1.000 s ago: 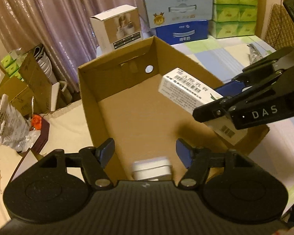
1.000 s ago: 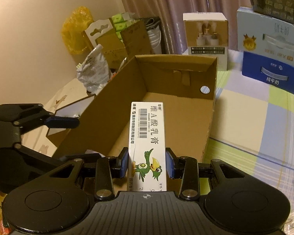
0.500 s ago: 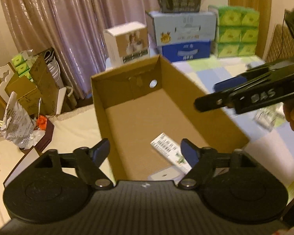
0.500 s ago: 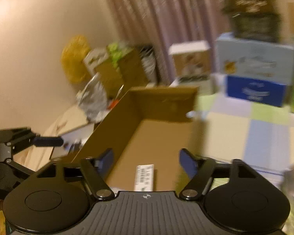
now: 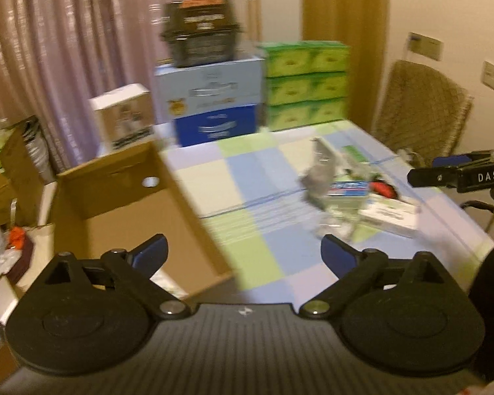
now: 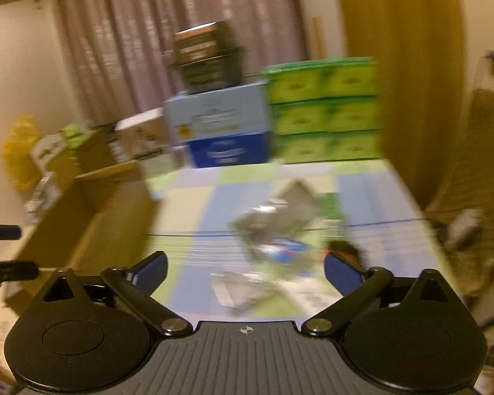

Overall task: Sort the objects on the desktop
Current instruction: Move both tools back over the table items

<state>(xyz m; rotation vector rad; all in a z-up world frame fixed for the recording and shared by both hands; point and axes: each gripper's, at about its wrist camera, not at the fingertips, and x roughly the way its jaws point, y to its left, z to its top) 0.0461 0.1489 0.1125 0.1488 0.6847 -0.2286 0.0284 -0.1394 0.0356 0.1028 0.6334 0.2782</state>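
Checked tablecloth ahead: both grippers, left and right, opening wide, empty. Crinkly foil packet just past right's fingertips looks light and slippery; pinch an edge.

**What we count on and around the table**

We count one open cardboard box left of the jaws, six green cartons stacked beyond them, two blue boxes, one white box, one dark basket. The blurred clutter ahead defies counting.

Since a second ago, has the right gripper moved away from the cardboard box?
Yes. The right gripper has swung right, off the cardboard box, and now faces the clutter on the checked tablecloth, jaws opening, empty.
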